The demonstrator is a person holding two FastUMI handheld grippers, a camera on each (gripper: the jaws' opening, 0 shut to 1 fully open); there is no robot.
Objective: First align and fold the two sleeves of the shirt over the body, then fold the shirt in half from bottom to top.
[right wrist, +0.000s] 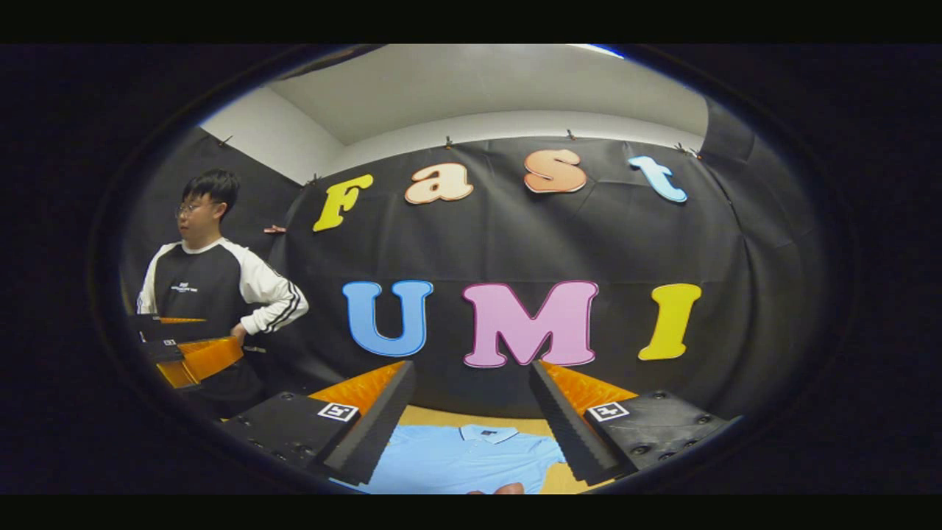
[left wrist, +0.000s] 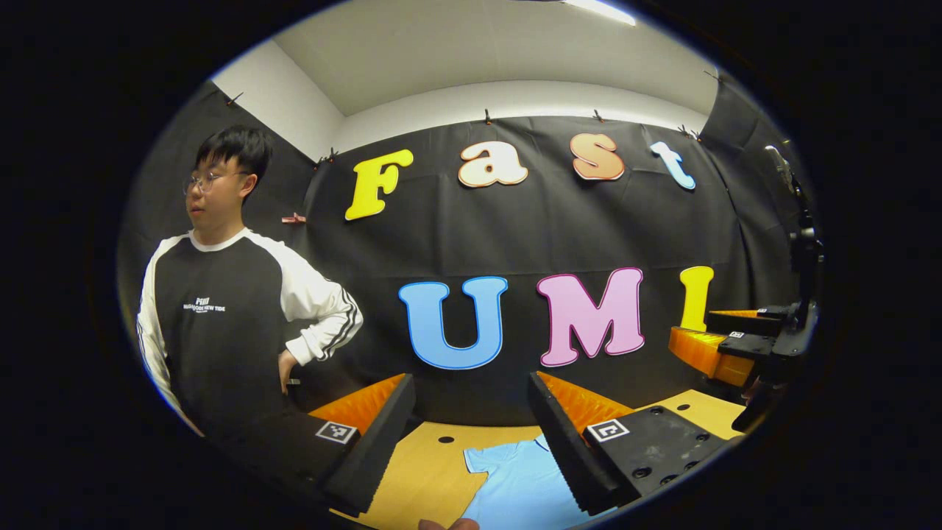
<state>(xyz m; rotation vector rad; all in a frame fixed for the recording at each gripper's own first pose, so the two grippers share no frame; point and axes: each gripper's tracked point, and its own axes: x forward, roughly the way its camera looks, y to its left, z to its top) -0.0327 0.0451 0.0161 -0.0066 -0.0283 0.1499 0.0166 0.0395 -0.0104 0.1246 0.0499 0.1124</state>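
Observation:
A light blue polo shirt (right wrist: 464,460) lies flat on the wooden table (right wrist: 548,482), collar (right wrist: 486,433) toward the black wall. The left gripper view catches one short sleeve and part of the body of the shirt (left wrist: 519,482). My left gripper (left wrist: 471,383) hovers above it, open, with nothing between its fingers. My right gripper (right wrist: 471,368) is also open and empty, raised over the shirt's collar end. Each gripper shows in the other's view, held up in the air: the right gripper (left wrist: 692,325) at the far right, the left gripper (right wrist: 221,335) at the far left.
A person (right wrist: 213,287) in a black and white sweatshirt stands at the left beyond the table, one hand on the hip. Bare table (left wrist: 419,464) lies left of the shirt. A fingertip (left wrist: 449,524) shows at the bottom edge.

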